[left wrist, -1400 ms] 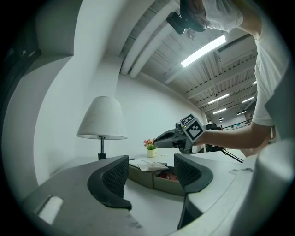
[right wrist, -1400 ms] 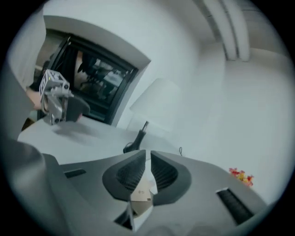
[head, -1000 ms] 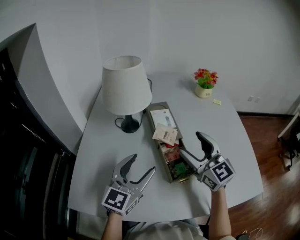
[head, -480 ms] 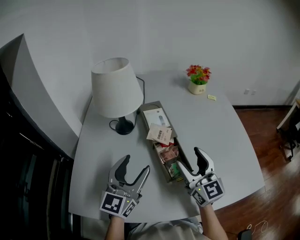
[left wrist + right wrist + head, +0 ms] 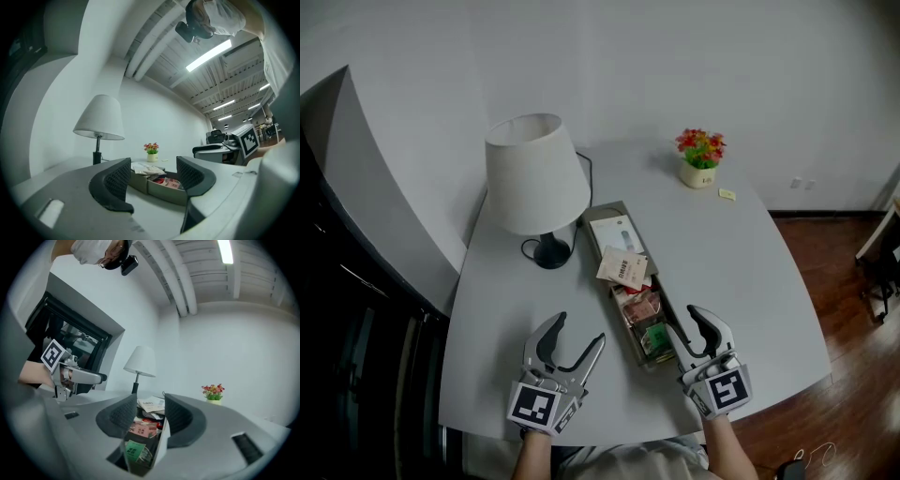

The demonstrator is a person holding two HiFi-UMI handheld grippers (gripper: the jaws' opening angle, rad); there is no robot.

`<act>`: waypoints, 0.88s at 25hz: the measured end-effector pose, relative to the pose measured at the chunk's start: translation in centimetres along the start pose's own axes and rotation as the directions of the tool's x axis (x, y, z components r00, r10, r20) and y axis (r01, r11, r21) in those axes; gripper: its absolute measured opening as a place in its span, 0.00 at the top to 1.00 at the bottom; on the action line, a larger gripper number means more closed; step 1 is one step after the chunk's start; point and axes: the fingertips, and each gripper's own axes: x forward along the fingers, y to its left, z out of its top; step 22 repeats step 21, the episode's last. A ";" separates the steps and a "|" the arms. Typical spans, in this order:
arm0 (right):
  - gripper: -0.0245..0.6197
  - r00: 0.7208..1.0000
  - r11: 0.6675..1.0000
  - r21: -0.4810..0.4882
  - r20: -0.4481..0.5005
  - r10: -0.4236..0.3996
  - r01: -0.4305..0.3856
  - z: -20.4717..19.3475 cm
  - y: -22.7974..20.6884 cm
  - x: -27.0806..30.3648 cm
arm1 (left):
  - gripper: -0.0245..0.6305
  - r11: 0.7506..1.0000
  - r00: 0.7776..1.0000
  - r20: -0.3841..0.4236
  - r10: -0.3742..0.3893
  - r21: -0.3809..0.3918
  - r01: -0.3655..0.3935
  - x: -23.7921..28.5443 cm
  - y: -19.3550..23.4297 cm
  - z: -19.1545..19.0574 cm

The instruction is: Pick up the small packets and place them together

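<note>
Your right claw (image 5: 682, 326) has dropped to the near end of the tray (image 5: 162, 441) on the worktop. Its jaws have just been narrowing and now stand half apart, with the green packet (image 5: 656, 339) low between them and the pads clear of it, so a grab looks close. That packet lies at the claw's 9 o'clock, the red packet (image 5: 642, 307) at 11, while your left claw (image 5: 579, 330) hangs wide and empty.

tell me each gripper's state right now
Left gripper: open, empty.
Right gripper: open, jaws have just been closing at the tray's near end, gripping nothing yet.
</note>
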 end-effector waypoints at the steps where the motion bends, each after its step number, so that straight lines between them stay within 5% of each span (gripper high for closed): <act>1: 0.65 1.000 1.000 0.006 -0.001 -0.001 0.001 0.0 -0.1 0.0 | 0.49 1.000 1.000 -0.002 0.001 0.000 -0.001 0.0 0.1 -0.1; 22: 0.65 0.999 1.000 -0.018 -0.027 0.020 -0.020 -0.7 0.3 0.5 | 0.49 0.999 0.999 -0.026 -0.034 -0.042 0.032 0.5 -0.5 -1.5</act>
